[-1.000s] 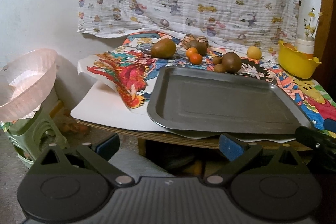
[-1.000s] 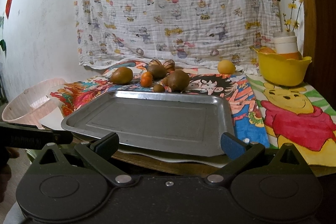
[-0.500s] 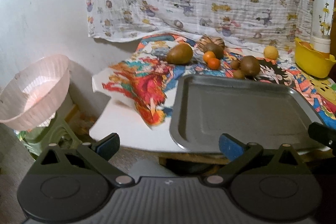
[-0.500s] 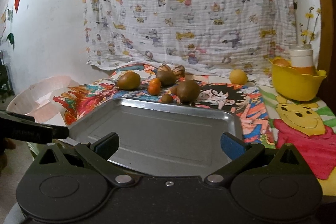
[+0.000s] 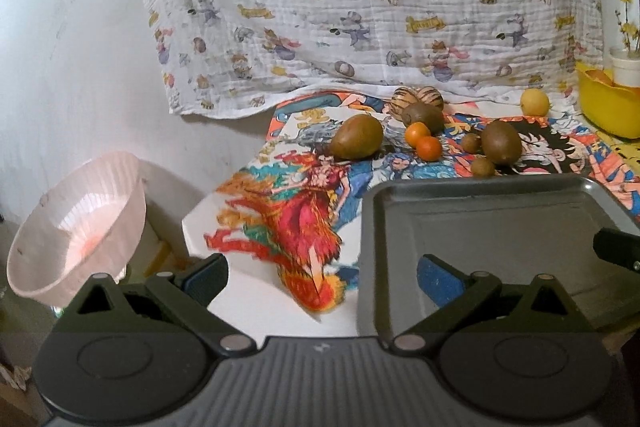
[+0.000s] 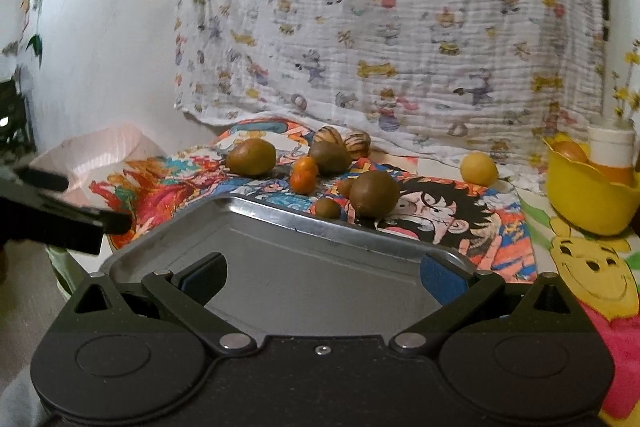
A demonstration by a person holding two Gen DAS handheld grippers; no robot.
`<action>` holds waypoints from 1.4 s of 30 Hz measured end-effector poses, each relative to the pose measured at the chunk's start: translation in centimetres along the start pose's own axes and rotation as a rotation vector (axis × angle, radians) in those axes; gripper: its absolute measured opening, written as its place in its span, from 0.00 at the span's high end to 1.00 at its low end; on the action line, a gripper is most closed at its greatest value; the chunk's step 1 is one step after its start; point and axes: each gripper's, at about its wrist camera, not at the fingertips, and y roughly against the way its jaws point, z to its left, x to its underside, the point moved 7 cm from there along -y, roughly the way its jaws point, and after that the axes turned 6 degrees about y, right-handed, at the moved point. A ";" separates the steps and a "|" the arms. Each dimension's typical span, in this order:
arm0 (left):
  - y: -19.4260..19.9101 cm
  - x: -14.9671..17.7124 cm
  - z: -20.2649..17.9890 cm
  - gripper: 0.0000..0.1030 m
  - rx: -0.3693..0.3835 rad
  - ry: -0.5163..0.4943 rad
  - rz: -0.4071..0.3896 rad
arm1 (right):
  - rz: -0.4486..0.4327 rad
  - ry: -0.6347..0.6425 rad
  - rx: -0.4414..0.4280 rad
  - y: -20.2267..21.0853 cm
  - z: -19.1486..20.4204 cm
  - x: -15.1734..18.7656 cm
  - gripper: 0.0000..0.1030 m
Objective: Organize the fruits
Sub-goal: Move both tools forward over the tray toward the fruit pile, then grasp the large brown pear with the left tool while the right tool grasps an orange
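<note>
A grey metal tray [image 5: 500, 227] lies on the table's near side, also in the right wrist view [image 6: 300, 275]. Beyond it lie fruits: a large brown-green fruit [image 5: 356, 137], two small oranges [image 5: 428, 148], several brown kiwis [image 5: 501, 142] and a yellow lemon [image 5: 534, 102]. In the right wrist view they show as the brown-green fruit [image 6: 251, 156], oranges [image 6: 303, 179], kiwi [image 6: 374, 193] and lemon [image 6: 478, 169]. My left gripper [image 5: 322, 277] is open and empty over the table's front left edge. My right gripper [image 6: 322, 275] is open and empty above the tray's near part.
A yellow bowl [image 6: 592, 193] with a white cup stands at the right back. A pink plastic basin [image 5: 76, 227] sits left of the table on a green stand. A printed cloth hangs on the wall behind. Cartoon cloths cover the table.
Both grippers have moved forward and up toward the table; the tray and fruits appear closer. The left view has shifted left. Both stay open and empty.
</note>
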 end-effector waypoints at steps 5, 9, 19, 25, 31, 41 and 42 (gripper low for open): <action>-2.3 -1.6 0.5 0.01 0.021 -0.019 0.001 | -0.004 0.092 -0.015 -2.0 -0.1 -1.4 0.00; -4.3 -3.2 0.8 0.00 0.049 -0.037 0.010 | -0.005 0.164 -0.049 -3.7 -0.5 -2.8 0.00; -9.9 -6.7 0.2 0.01 0.130 -0.057 0.047 | 0.033 0.164 -0.180 -9.4 -2.0 -5.7 0.01; -13.7 -8.7 -0.5 0.01 0.176 -0.061 0.068 | 0.075 0.119 -0.271 -13.8 -2.6 -7.4 0.04; -17.3 -10.1 -1.3 0.01 0.221 -0.089 0.097 | 0.103 0.200 -0.316 -17.3 -1.6 -8.1 0.07; -21.3 -11.0 -1.7 0.06 0.275 -0.108 0.125 | 0.156 0.231 -0.346 -21.6 -0.8 -8.1 0.34; -21.5 -11.0 -1.7 0.09 0.289 -0.106 0.130 | 0.161 0.235 -0.348 -21.9 -0.8 -8.1 0.38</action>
